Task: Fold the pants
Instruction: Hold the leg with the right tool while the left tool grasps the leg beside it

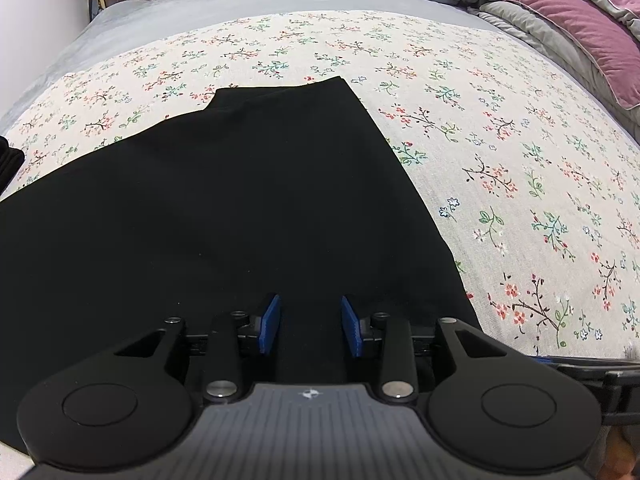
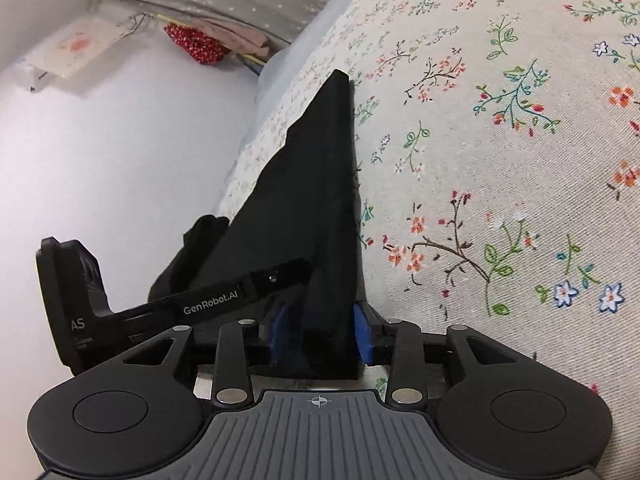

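Find the black pants spread flat on the flowered sheet of the bed, on its near left part, with one corner poking toward the far side. See the left fingers held apart just over the near edge of the pants, with only flat cloth under the gap and nothing pinched. See the right fingers with a raised fold of the pants between them. Can't tell if they press on that fold or only sit beside it. Looks like the time to lay a folded edge down. To do it well, bring the raised cloth low first. Line its edge up with the edge lying under it. Let go only when the fold rests flat on the bed. Keep the left fingers near the pants so the bottom layer does not slide. Pull away slowly so no cloth gets dragged along. Check for bumps before folding again. From the left view, get the whole flat shape of the pants, plus the pink pillow and piled blankets at the far right of the bed. From the right view, get none of that. Get instead the raised fold seen from its side, standing up like a tent, the side of the left tool close by, and a red spotted cloth by the white wall.
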Demonstrator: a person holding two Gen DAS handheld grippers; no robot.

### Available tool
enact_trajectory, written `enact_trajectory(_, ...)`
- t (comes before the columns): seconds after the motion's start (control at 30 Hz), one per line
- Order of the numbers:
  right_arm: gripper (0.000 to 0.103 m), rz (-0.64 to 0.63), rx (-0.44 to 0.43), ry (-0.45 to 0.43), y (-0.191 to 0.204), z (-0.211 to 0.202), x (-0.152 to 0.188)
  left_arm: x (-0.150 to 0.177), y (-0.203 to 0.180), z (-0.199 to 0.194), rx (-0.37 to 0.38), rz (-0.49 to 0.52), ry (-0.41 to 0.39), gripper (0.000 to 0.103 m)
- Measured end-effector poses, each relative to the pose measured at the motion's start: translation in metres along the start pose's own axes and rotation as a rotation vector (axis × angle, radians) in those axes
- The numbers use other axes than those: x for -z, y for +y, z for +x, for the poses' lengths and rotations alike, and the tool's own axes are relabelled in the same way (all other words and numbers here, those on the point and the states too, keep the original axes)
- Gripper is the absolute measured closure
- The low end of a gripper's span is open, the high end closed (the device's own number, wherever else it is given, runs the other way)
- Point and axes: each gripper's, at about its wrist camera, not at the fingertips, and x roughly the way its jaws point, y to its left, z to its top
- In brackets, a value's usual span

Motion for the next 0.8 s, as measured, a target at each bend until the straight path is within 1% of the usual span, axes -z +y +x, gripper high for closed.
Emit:
enact_trajectory(0.2, 0.068, 0.081, -0.065, -0.014, -0.012, -0.002, -0.002, 0.0, 0.003, 0.001, 0.012, -0.006, 0.002, 0.054)
enact_trajectory(0.3, 0.068, 0.104, -0.073, -0.012, -0.015, -0.003, -0.003, -0.001, 0.005, 0.001, 0.015, -0.007, 0.004, 0.054)
enact_trajectory(0.37, 0.068, 0.081, -0.053, -0.009, -0.011, 0.001, -0.003, -0.001, 0.005, 0.002, 0.016, -0.006, 0.004, 0.054)
enact_trajectory(0.5, 0.069, -0.021, 0.006, 0.023, 0.003, 0.005, 0.001, -0.001, 0.004, 0.002, 0.018, -0.014, -0.004, 0.054)
enact_trajectory(0.57, 0.069, -0.005, -0.003, 0.028, 0.002, 0.003, 0.002, -0.001, 0.005, 0.002, 0.02, -0.013, -0.004, 0.054)
enact_trajectory(0.63, 0.073, 0.035, -0.019, 0.018, -0.004, 0.002, 0.003, -0.001, 0.006, 0.002, 0.021, -0.012, -0.003, 0.054)
enact_trajectory(0.8, 0.075, -0.008, -0.012, -0.019, 0.0, 0.007, 0.012, -0.001, 0.006, 0.002, 0.02, -0.009, -0.004, 0.054)
